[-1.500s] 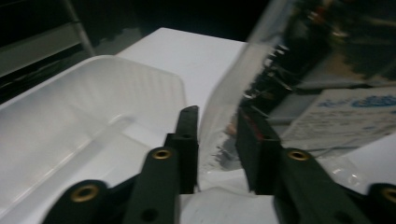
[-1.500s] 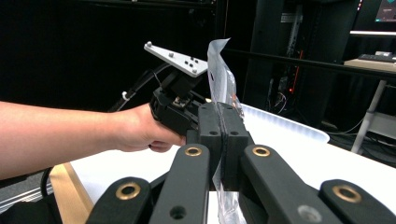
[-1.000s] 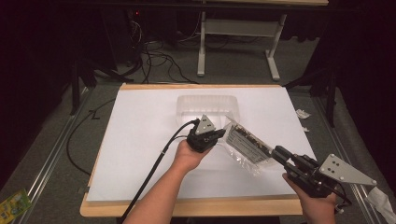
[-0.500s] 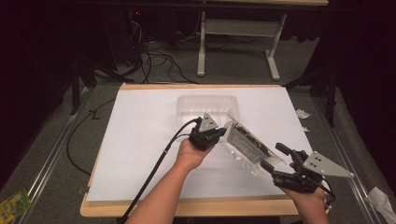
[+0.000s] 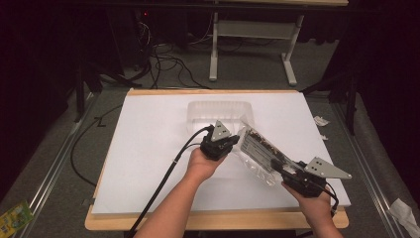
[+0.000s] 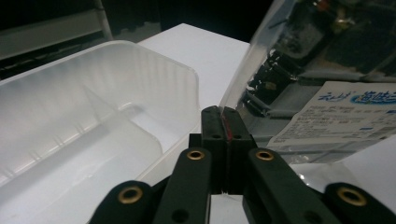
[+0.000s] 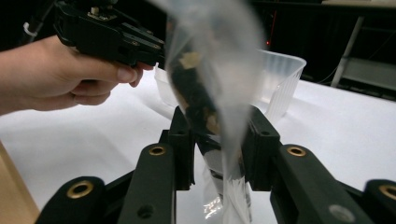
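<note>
Clear plastic bag [image 5: 260, 151] being held between both grippers, just beside the tray [image 5: 220, 111].
My left gripper [image 6: 223, 122] is pinching its top edge shut; my right gripper [image 7: 217, 140] is clamping its lower end. I judge emptying it into the tray comes next, calling for a tilt. Contents are hard to identify.

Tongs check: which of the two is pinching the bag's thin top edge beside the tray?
The left tongs, shut flat on the clear bag's edge by the plastic tray. The right tongs grip its bulkier far end.
</note>
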A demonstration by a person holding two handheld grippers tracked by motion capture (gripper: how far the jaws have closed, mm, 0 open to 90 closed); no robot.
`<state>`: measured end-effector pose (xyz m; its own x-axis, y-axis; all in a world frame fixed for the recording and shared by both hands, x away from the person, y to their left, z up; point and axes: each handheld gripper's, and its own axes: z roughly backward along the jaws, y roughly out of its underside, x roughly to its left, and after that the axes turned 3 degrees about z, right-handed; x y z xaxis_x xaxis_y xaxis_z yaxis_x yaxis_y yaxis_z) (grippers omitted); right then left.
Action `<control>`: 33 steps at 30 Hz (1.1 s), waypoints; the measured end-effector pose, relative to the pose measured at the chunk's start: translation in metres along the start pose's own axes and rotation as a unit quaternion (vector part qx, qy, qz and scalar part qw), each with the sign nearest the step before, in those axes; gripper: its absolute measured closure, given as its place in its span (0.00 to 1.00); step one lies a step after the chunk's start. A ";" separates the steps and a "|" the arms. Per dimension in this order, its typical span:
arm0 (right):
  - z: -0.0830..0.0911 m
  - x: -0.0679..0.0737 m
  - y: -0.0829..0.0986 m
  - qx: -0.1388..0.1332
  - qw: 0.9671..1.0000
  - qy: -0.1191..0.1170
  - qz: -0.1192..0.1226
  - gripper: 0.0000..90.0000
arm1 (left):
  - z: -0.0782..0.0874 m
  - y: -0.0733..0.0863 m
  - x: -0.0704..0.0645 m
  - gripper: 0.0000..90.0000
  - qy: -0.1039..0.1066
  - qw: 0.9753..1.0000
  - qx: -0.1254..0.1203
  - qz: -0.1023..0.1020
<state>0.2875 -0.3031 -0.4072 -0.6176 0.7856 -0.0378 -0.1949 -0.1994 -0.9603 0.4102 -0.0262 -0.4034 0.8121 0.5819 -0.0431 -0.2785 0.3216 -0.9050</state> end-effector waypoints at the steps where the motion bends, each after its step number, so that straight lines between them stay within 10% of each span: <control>1: 0.000 0.000 0.000 0.000 1.000 0.000 0.000 0.79 | 0.000 0.000 0.000 0.91 0.000 1.000 0.000 0.000; 14: -0.002 -0.002 0.000 -0.004 1.000 0.025 -0.001 0.81 | 0.063 0.058 0.017 0.57 -0.069 0.996 0.033 0.049; 21: -0.002 -0.001 0.001 -0.004 1.000 0.028 0.003 0.81 | 0.113 0.094 0.026 0.46 -0.100 0.989 0.079 0.069; 27: -0.002 0.000 0.002 -0.006 0.999 0.034 0.007 0.82 | 0.146 0.122 0.036 0.38 -0.117 0.988 0.075 0.060; 33: -0.002 0.001 0.002 -0.006 0.999 0.039 0.010 0.82 | 0.155 0.123 0.048 0.36 -0.127 0.986 0.058 0.092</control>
<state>0.2884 -0.3018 -0.4095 -0.5607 0.8243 -0.0787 -0.1730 -0.2095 -0.9624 0.3352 0.1570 -0.4507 0.5917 0.8021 -0.0807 -0.4779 0.2684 -0.8364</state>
